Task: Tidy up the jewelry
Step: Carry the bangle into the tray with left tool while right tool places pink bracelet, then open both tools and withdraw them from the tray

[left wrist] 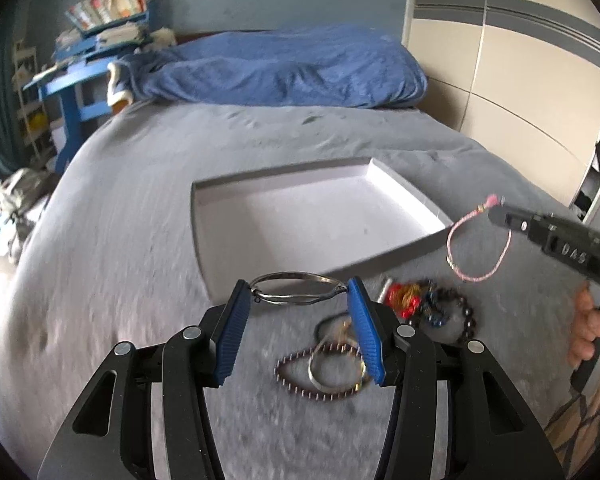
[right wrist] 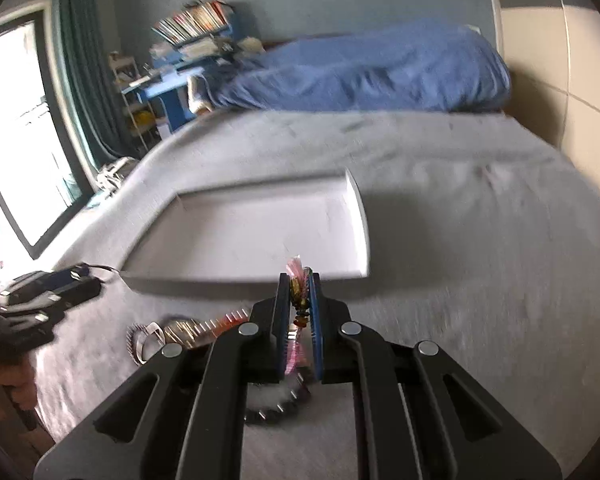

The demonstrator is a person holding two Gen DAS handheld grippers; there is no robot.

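Observation:
A shallow white box lid (left wrist: pixel 220 200) lies open on the grey bed; it also shows in the right wrist view (right wrist: pixel 362 216). My left gripper (left wrist: pixel 298 294) is shut on a thin silver bangle (left wrist: pixel 284 278), held between its blue pads just above the lid's near edge. My right gripper (right wrist: pixel 300 280) is shut on a pink thread bracelet (right wrist: pixel 296 270), which hangs as a loop (left wrist: pixel 478 248) right of the lid. Below the left gripper lies a pile: a dark beaded bracelet (left wrist: pixel 300 380), a metal ring (left wrist: pixel 320 380), a red and gold piece (left wrist: pixel 404 296), black beads (left wrist: pixel 464 320).
The grey bed cover (left wrist: pixel 120 280) stretches back to a rumpled blue duvet (left wrist: pixel 284 68). A blue desk with books (left wrist: pixel 88 52) stands at the far left. A cream wardrobe (left wrist: pixel 520 80) is on the right. A window (right wrist: pixel 16 140) is left in the right wrist view.

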